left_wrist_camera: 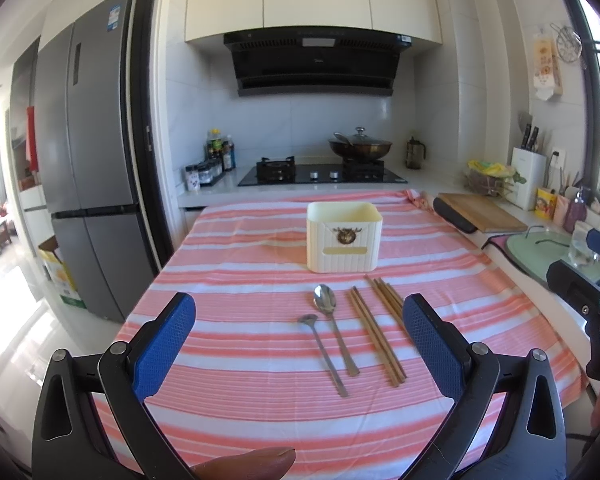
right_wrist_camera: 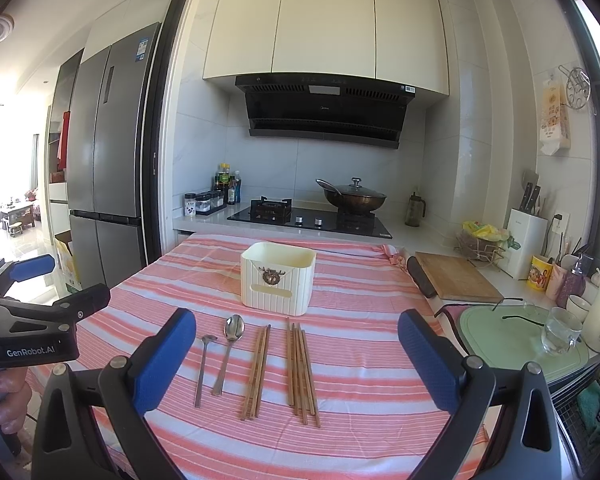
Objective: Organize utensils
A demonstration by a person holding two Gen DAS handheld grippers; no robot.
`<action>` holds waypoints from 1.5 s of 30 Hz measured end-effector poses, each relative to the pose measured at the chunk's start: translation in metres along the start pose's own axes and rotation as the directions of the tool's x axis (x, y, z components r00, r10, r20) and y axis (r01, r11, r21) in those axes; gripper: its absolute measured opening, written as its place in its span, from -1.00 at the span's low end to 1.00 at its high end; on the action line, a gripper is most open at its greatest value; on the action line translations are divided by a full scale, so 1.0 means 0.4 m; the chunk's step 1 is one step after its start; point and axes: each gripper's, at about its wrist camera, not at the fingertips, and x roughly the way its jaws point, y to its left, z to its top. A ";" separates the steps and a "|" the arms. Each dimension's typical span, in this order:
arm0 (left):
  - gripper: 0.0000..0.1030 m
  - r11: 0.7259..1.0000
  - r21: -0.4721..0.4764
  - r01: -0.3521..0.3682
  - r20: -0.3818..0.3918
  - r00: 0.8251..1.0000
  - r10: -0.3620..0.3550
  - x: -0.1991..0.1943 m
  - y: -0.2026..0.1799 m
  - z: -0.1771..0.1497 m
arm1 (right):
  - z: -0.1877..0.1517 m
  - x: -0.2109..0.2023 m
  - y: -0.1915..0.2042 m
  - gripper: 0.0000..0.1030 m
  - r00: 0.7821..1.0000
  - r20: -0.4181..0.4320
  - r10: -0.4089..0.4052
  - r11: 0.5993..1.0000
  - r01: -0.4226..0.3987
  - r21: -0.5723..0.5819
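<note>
A cream utensil holder (left_wrist_camera: 344,237) (right_wrist_camera: 278,279) stands empty on the pink-striped tablecloth (left_wrist_camera: 240,248) (right_wrist_camera: 360,360). In front of it lie a small spoon (left_wrist_camera: 322,354) (right_wrist_camera: 202,364), a larger spoon (left_wrist_camera: 334,328) (right_wrist_camera: 229,350) and two bundles of wooden chopsticks (left_wrist_camera: 376,338) (right_wrist_camera: 257,372), the second bundle to the right (left_wrist_camera: 388,294) (right_wrist_camera: 302,376). My left gripper (left_wrist_camera: 299,334) is open and empty, held above the near side of the table before the utensils. My right gripper (right_wrist_camera: 297,350) is open and empty, likewise above the utensils.
A wooden cutting board (left_wrist_camera: 480,211) (right_wrist_camera: 456,278) lies on the counter to the right, beside a green mat (right_wrist_camera: 512,336) with a glass (right_wrist_camera: 560,332). A stove with a wok (left_wrist_camera: 360,148) (right_wrist_camera: 356,196) stands behind the table. A fridge (left_wrist_camera: 88,160) stands at left.
</note>
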 end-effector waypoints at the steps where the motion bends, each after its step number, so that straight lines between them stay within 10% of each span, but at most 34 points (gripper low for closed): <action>1: 1.00 1.000 -0.001 0.001 0.000 1.000 -0.001 0.000 0.000 0.000 | 0.000 0.000 0.000 1.00 1.000 0.000 0.001 1.000 -0.001 0.001; 45: 1.00 1.000 -0.002 -0.002 -0.070 0.998 0.002 0.058 0.003 -0.022 | -0.042 0.090 -0.039 1.00 0.993 -0.104 -0.054 0.998 0.057 0.022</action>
